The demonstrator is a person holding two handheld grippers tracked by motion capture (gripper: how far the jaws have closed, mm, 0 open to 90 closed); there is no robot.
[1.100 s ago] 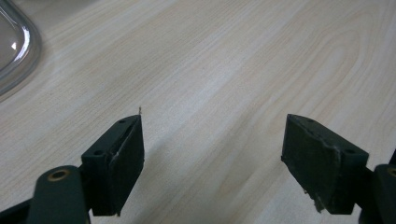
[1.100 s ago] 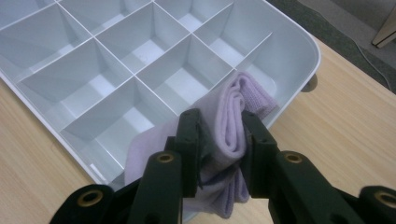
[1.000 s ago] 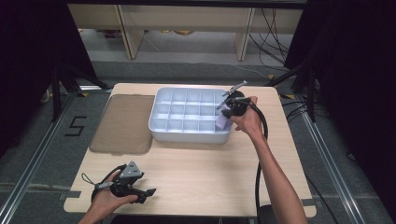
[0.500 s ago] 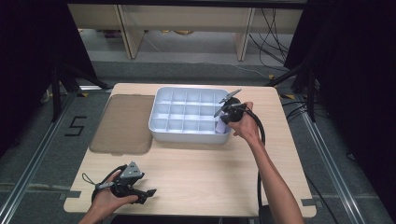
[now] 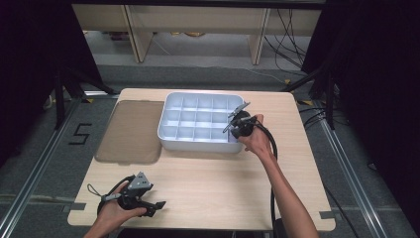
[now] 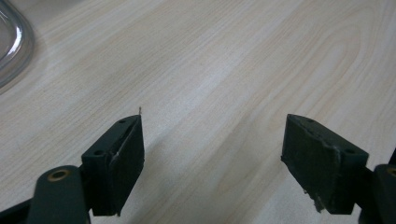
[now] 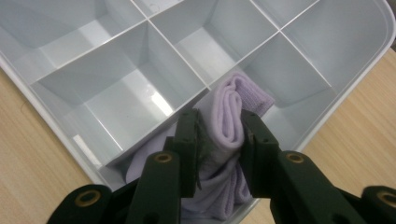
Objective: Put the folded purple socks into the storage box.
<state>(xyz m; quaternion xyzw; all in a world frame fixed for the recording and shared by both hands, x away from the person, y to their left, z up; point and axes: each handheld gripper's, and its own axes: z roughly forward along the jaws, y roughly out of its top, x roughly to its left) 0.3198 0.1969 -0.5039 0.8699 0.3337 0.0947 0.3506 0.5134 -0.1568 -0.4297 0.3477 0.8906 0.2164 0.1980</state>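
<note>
Wooden bench [image 5: 213, 183]: your right claw [image 7: 219, 135] pinches a lilac cloth [image 7: 233, 116], half-hidden, in the tray's [image 5: 171, 136] near-right corner compartment; left claw [image 6: 212, 158] spread, empty.

1. You had one readable mark in the high view: a black numeral "5" [image 5: 80, 134], which stood on the grey floor to the left of the table [image 5: 208, 193].
2. You could read no label, brand or number on the white divided tray [image 5: 171, 130], on the brown lid [image 5: 130, 131] beside it, or on the bare tabletop.
3. In your two gripper views nothing legible stood on the black jaws, the tray walls or the lilac cloth [image 7: 233, 112].
</note>
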